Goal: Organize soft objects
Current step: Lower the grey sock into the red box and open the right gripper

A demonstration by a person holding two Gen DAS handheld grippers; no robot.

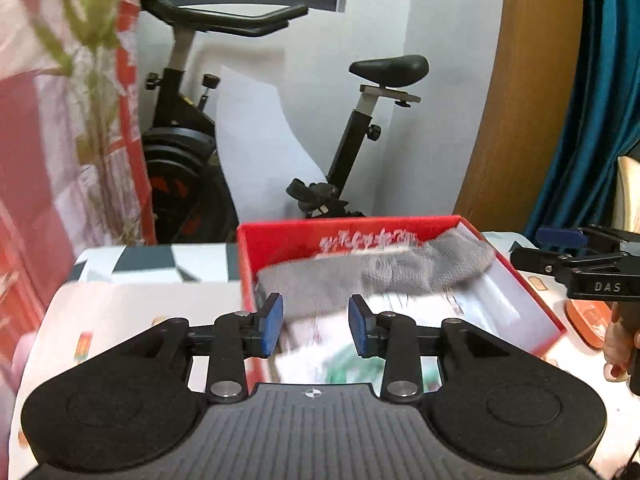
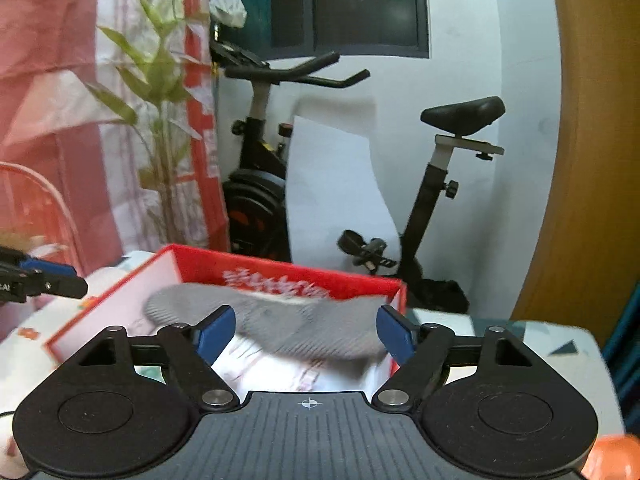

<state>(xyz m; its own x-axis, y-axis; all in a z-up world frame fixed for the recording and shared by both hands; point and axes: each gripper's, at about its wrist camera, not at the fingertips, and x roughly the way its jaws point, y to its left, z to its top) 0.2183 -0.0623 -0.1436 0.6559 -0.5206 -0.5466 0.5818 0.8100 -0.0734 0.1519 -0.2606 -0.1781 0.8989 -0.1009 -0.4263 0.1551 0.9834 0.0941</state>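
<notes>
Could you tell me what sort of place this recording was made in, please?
Most likely a room in a home, perhaps a bedroom or spare room: an exercise bike stands by the white wall, a patterned curtain hangs nearby, and a red box holds a grey sock.

A room in a home, likely a bedroom or spare room. A black exercise bike (image 2: pixel 320 184) stands against a pale wall, with a dark window (image 2: pixel 360 4) above its handlebars. To the left hangs a red and pink patterned curtain (image 2: pixel 52 100), with the green leaves of a tall plant (image 2: pixel 156 80) in front of it. A rounded wooden panel (image 2: pixel 592 160), perhaps a door or wardrobe side, fills the right edge, and a teal curtain (image 1: pixel 600 100) hangs beside it. In the foreground, a red cardboard box (image 1: pixel 532 292) sits on a surface covered with a printed cloth (image 1: pixel 160 268).
</notes>
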